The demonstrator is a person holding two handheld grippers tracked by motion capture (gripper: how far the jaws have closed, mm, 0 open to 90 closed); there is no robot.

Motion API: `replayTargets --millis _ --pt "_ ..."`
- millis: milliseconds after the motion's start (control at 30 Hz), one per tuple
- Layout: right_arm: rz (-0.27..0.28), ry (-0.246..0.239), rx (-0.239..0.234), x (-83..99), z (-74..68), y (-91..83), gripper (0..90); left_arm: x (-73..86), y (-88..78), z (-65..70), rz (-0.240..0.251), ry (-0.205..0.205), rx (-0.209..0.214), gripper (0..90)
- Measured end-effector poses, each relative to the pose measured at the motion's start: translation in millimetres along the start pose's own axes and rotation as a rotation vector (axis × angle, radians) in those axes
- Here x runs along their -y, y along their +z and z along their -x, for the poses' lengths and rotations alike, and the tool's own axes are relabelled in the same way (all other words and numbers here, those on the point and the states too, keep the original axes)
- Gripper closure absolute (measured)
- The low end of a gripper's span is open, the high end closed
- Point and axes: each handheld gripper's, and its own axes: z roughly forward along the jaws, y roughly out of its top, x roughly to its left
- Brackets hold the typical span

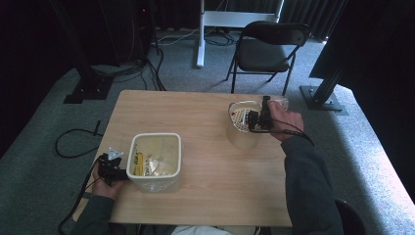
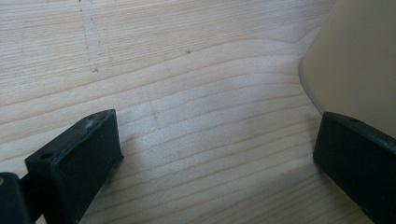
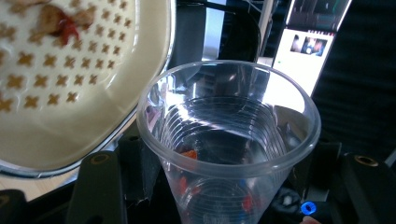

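Note:
My right gripper (image 1: pixel 259 119) is at the far right of the wooden table (image 1: pixel 210 161), shut on a clear plastic cup (image 3: pixel 229 126) that stands between its jaws. Small red and blue bits lie in the cup's bottom. The cup's rim sits right beside a cream strainer (image 3: pixel 70 93) with cross-shaped holes, which has a few red and brown scraps on it. In the high view the strainer (image 1: pixel 240 117) seems to rest on a clear container. My left gripper (image 1: pixel 117 171) lies at the near left, open on bare wood, its jaws wide apart (image 2: pixel 217 123). One jaw is close to the wall of a cream tub (image 2: pixel 355 60).
The cream tub (image 1: pixel 154 183) holds yellow pieces and some clear wrapping. A folding chair (image 1: pixel 269 46) stands on the carpet behind the table. Cables trail over the floor at the left (image 1: pixel 73 142). A lit screen (image 3: pixel 306 46) shows beyond the cup.

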Motion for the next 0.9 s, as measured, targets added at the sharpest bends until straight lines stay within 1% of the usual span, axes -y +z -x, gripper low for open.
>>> replayTargets --millis 33,67,133,167,233,300,333,367,400,433,500,533,567,600,633,667,700,767,800,900 --pt "0.008 -0.015 -0.004 -0.6 -1.5 -0.9 36.1 0.0 0.0 0.0 0.000 0.000 0.000 1.3" --pt "0.006 -0.038 0.004 -1.2 -3.4 -1.2 36.1 0.0 0.0 0.0 0.000 0.000 0.000 1.3" --pt "-0.001 -0.038 0.004 -2.2 -5.2 -0.5 36.1 0.0 0.0 0.0 0.000 0.000 0.000 1.3" --pt "0.004 -0.049 0.003 -2.7 -6.2 -0.2 36.1 0.0 0.0 0.0 0.000 0.000 0.000 1.3" --pt "-0.007 -0.044 0.008 -3.5 -7.7 0.3 36.1 0.0 0.1 0.1 0.001 -0.001 0.000 1.3" --pt "0.003 -0.070 0.004 -4.4 -10.0 0.2 36.2 0.0 0.0 0.0 0.000 0.000 0.000 1.3" --pt "0.002 -0.065 0.010 -4.3 -9.2 0.4 36.1 0.0 0.0 0.0 0.000 0.000 0.000 1.3" --pt "-0.001 -0.043 0.006 -4.0 -7.7 0.4 36.1 0.0 0.0 0.0 0.000 0.000 0.000 1.3" --pt "0.003 -0.043 0.005 -3.8 -6.9 0.3 36.1 0.0 0.1 0.0 0.001 -0.001 0.000 1.3" --pt "0.007 -0.053 0.010 -3.4 -6.7 0.1 36.1 0.0 0.0 0.0 0.000 0.000 0.000 1.3" --pt "0.001 -0.036 0.009 -2.9 -5.4 0.1 36.2 0.0 0.0 0.0 0.000 0.000 0.000 1.3" --pt "0.010 -0.052 0.006 -2.4 -6.0 0.0 36.2 0.0 0.0 0.0 0.000 0.000 0.000 1.3" --pt "0.004 -0.051 0.011 -2.0 -5.6 0.2 36.2 0.0 0.0 0.0 0.000 0.000 0.000 1.3" --pt "-0.001 -0.035 0.012 -2.0 -4.8 1.0 36.2 0.0 0.0 0.0 0.000 0.000 0.000 1.3" --pt "0.004 -0.041 0.001 -2.6 -5.8 0.7 36.2 0.0 0.0 0.0 0.000 0.000 0.000 1.3" --pt "0.007 -0.060 0.003 -3.2 -7.9 0.3 36.2 0.0 0.0 0.0 0.000 0.000 0.000 1.3" --pt "0.006 -0.056 0.005 -3.5 -8.2 0.6 36.2 0.0 0.0 0.0 0.000 0.000 0.000 1.3" --pt "0.017 -0.019 0.000 -2.1 -6.4 0.8 36.2 0.0 0.1 0.0 0.001 -0.001 0.000 1.3" --pt "0.015 -0.008 0.000 -1.3 -6.3 0.8 36.2 0.0 0.0 0.0 0.000 0.000 0.000 1.3" --pt "0.016 -0.011 -0.001 0.2 -8.1 0.2 36.1 0.0 0.0 0.0 0.000 0.000 0.000 1.3"
